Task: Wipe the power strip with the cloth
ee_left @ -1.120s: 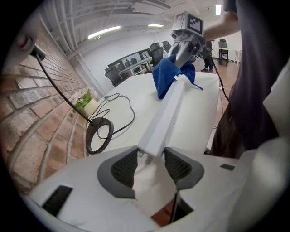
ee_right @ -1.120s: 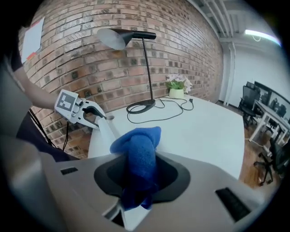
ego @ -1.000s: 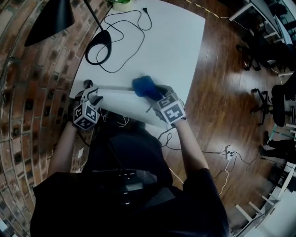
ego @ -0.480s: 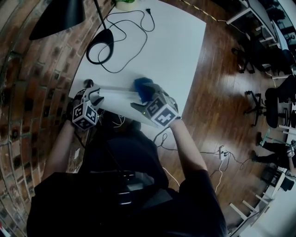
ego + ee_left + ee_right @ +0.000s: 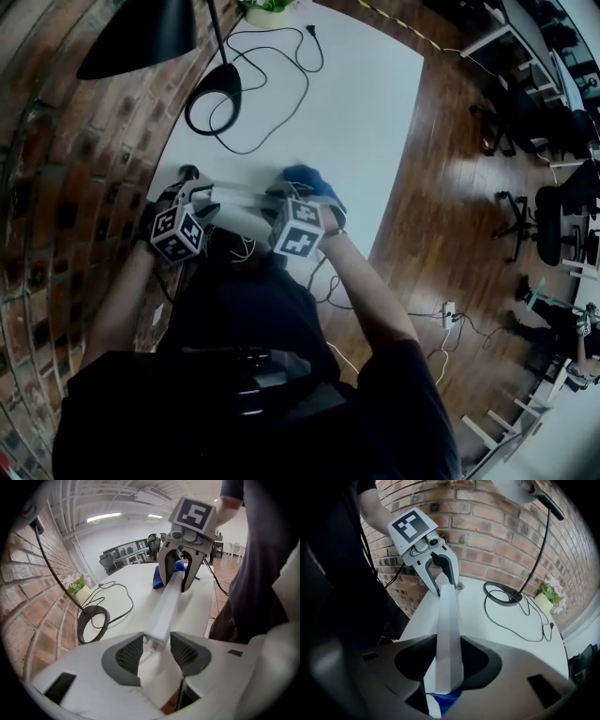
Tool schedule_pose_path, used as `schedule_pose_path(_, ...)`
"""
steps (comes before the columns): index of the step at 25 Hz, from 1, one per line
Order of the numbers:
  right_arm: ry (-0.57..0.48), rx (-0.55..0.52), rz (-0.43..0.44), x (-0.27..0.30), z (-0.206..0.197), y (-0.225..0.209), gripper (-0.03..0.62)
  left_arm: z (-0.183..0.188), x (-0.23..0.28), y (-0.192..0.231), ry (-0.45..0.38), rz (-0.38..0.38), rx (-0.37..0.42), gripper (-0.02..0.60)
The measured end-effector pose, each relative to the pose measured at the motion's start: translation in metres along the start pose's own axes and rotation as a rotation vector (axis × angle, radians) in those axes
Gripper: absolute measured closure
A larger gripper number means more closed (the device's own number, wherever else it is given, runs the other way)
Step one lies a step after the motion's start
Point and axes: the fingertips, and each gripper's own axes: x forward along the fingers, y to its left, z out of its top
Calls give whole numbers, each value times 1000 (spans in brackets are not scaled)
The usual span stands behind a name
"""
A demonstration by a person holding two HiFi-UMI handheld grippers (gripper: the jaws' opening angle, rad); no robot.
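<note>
At the head view's centre-left, our left gripper [image 5: 157, 651] clamps one end of the power strip [image 5: 165, 606]. Our right gripper [image 5: 449, 660], jaws just closing, pinches it over the cloth [image 5: 306, 177]. We slide steadily, squeezing lightly.

- Soft, even room light is falling on the white table [image 5: 375, 103], leaving it bright and slightly washed out in the head view.
- Ceiling strip lights [image 5: 105, 516] are glowing in the left gripper view.
- The wooden floor [image 5: 441, 234] is catching a dull sheen.
- Fisheye distortion is curving the brick wall [image 5: 66, 187], and black vignetting is closing in on both gripper views' corners.
- The power strip [image 5: 242, 198] is smearing slightly in the head view.
</note>
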Motion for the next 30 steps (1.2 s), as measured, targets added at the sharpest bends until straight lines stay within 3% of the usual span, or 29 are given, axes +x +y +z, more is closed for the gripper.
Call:
schedule_pose_path(5,9,-77,-100,2,0,-2,430,9,-15,4,-31,-113,-128,390)
schedule_pose_path(10,80,-255,-370,1,-10,-23,431,35,-28,34,-181,-145,-365,388)
schedule_pose_path(12,77,-288,-441,-1,-6,-23,430,41,-23,37,-193,-164,-403,388)
schedule_pose_path(14,49,-296,-493,-4,1,-21,431,42,-13,31,-155,-177,-366,386)
schedule_pose_path(17,31,-315,-548,-5,3,-19,431,42,-4,13,-92,-182,-292,446)
schedule_pose_path(23,8,-269,-576,-2,1,-9,430,37,-1,-4,-49,-138,-153,439)
schedule_pose_path(30,-65,-83,-509,-5,-1,3,389,35,-1,-13,-48,-137,-155,455)
